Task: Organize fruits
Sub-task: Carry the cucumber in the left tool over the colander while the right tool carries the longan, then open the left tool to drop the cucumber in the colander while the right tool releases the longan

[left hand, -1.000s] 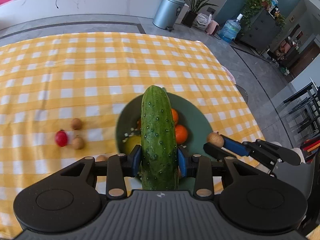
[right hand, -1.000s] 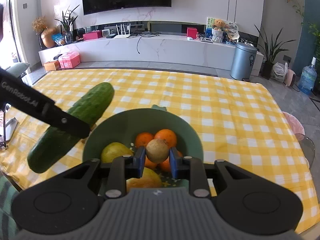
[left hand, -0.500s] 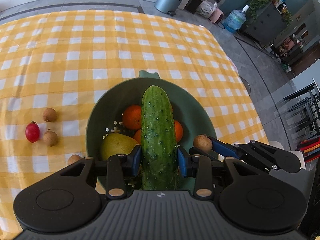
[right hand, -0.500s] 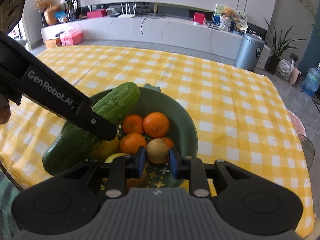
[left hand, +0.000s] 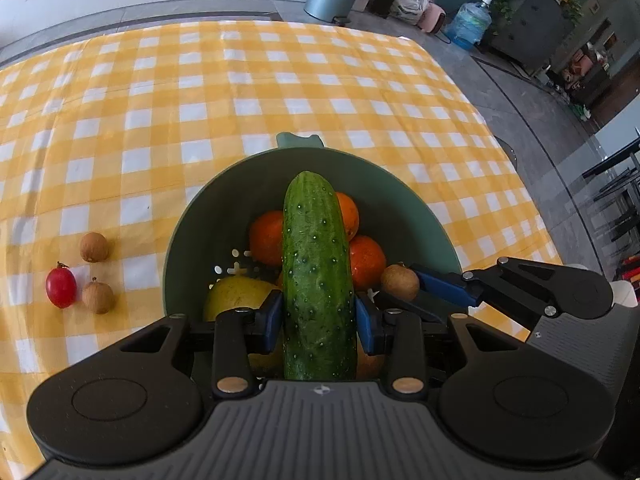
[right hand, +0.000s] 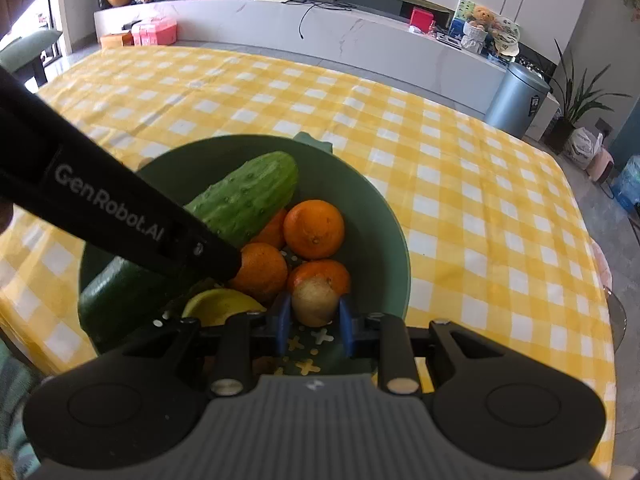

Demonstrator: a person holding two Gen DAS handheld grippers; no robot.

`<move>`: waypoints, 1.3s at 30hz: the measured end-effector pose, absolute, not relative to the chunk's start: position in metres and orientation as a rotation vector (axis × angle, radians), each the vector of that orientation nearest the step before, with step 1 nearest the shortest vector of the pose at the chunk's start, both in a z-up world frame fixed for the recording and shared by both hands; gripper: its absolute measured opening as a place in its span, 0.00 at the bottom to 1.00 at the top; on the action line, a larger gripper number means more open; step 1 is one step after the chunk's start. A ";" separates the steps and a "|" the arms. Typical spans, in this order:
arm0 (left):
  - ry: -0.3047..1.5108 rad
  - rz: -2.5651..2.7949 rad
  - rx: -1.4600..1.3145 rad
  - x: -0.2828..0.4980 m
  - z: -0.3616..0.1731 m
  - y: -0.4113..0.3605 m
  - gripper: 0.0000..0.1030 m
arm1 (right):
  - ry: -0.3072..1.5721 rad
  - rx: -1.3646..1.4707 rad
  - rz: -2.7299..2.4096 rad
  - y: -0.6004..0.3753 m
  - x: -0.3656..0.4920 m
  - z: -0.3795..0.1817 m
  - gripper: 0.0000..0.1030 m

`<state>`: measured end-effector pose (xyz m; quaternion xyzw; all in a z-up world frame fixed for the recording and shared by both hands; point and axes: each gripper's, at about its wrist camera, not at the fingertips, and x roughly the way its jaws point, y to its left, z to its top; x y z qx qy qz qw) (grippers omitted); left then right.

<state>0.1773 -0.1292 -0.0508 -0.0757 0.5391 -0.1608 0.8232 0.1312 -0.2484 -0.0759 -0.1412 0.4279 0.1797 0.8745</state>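
Now my left tool (left hand: 320, 316) grips a cucumber (left hand: 318, 264) over the bowl (left hand: 248, 176). Beside it, my right tool (right hand: 313, 322) is closed on a longan (right hand: 314, 302) above the oranges (right hand: 315, 229).

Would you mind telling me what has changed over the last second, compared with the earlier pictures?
Both grippers have come down toward the green bowl, which now fills more of each view. The left gripper has carried the cucumber from beside the bowl to over the oranges. The right gripper has lowered its small brown fruit close to them. Nothing was released; both grips are unchanged, and the loose fruits on the tablecloth stayed put.
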 end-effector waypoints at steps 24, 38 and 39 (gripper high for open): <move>1.127 -0.360 -0.113 0.167 -0.048 -0.129 0.56 | 0.920 -0.390 0.359 -0.239 0.129 -0.083 0.31; 1.020 -0.377 -0.035 0.137 -0.013 -0.117 0.56 | 0.843 -0.303 0.262 -0.239 0.106 -0.064 0.58; 1.009 -0.378 -0.029 0.134 -0.010 -0.115 0.56 | 0.838 -0.287 0.254 -0.240 0.104 -0.062 0.59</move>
